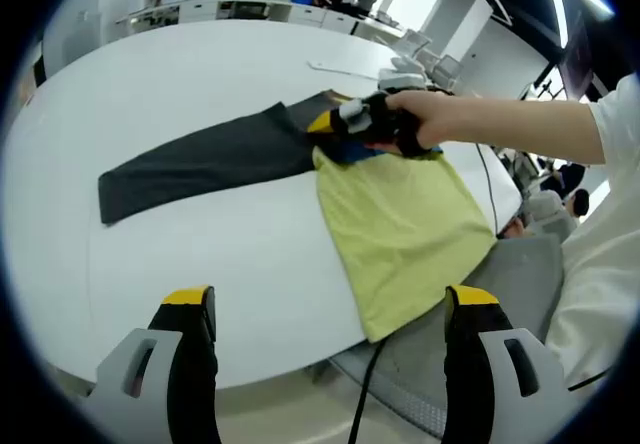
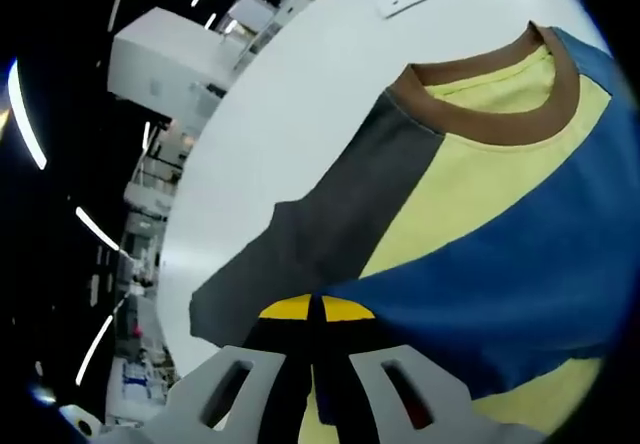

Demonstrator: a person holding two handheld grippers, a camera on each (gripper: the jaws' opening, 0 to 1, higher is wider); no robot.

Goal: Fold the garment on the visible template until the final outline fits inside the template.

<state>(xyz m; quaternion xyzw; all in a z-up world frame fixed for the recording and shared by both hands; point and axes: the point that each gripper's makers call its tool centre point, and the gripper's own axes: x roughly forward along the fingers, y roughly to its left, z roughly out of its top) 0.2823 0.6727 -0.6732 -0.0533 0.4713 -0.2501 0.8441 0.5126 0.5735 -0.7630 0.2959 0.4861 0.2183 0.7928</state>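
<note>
A long-sleeved garment (image 1: 400,224) lies on the white table (image 1: 200,84). Its yellow body reaches the near right edge of the table, and one dark grey sleeve (image 1: 200,164) stretches out flat to the left.

In the left gripper view, the left gripper (image 1: 330,309) hovers above the near table edge, its yellow-tipped jaws spread wide apart with nothing between them. Farther off, a person's hand (image 1: 440,119) holds the right gripper (image 1: 365,124) down at the top of the garment, where the sleeve meets the body.

In the right gripper view, the right gripper (image 2: 315,309) has its jaws pressed together on the blue panel (image 2: 500,274) of the garment. The brown collar (image 2: 480,114) and yellow chest lie beyond, with the grey sleeve to the left.
</note>
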